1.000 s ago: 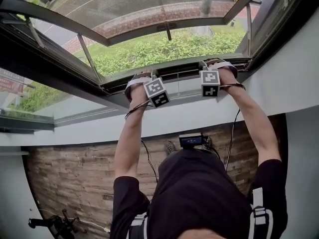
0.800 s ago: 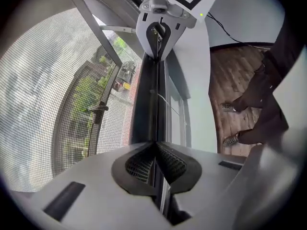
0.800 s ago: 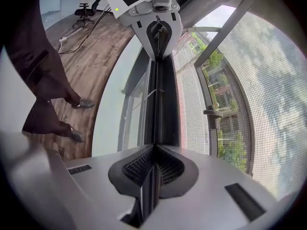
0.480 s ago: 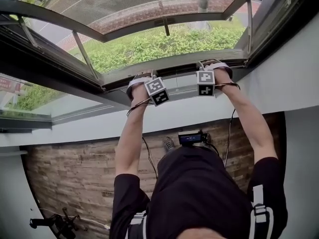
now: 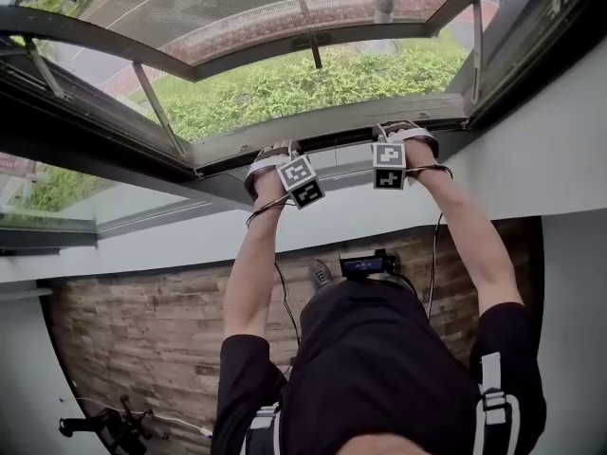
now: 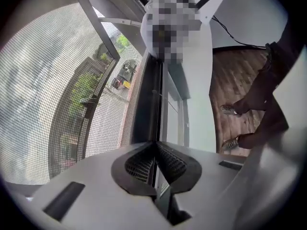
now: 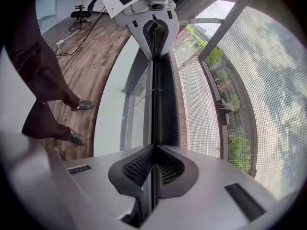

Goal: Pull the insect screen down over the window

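At the window (image 5: 114, 126), screen bar (image 5: 332, 141) lower.

The person is stretching the left arm (image 5: 251, 273) and the right arm (image 5: 474, 235) out ahead, nearly straight and roughly parallel. The hands are holding their tools side by side, with the marker cubes facing back toward the head. The left gripper (image 6: 154, 162) is pinching the thin edge of the screen bar (image 7: 162, 99), jaws closed on it. The right gripper (image 7: 153, 162) is clamping the same edge.
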Demonstrator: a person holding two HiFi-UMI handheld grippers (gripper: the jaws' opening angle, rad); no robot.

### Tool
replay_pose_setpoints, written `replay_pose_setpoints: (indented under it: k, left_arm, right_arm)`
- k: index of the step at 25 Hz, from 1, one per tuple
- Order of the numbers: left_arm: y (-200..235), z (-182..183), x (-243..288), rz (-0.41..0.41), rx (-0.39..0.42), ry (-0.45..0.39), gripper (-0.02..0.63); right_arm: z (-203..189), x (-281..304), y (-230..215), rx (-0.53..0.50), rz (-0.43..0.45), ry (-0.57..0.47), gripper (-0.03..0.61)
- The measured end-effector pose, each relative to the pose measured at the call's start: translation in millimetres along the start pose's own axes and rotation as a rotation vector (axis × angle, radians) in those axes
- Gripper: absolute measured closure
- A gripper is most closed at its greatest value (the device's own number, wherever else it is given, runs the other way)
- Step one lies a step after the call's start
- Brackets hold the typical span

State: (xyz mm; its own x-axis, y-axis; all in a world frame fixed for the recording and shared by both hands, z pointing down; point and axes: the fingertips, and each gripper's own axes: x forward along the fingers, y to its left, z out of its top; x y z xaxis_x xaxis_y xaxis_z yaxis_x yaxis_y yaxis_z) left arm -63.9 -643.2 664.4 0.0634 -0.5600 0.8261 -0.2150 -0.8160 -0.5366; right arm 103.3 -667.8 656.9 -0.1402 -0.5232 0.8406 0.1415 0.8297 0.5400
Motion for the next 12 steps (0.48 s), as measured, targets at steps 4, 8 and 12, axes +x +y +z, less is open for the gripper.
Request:
replay_pose_setpoints:
  k: [4, 8, 12]
  left_arm:
    - [-6, -3, -5, 0.004, 0.004, 0.007, 0.594]
    - [-5, 5, 4, 0.013, -0.012, 0.021, 0.594]
    - [-6, 4, 2, 0.022, 0.045, 0.05, 0.594]
  right_arm:
    - [3, -5, 4, -0.007, 0.023, -0.021, 0.557]
    - [-3, -15, 5, 0.0, 0.052, 0.005, 0.558]
    - [3, -23, 9, 0.009, 0.095, -0.006, 0.558]
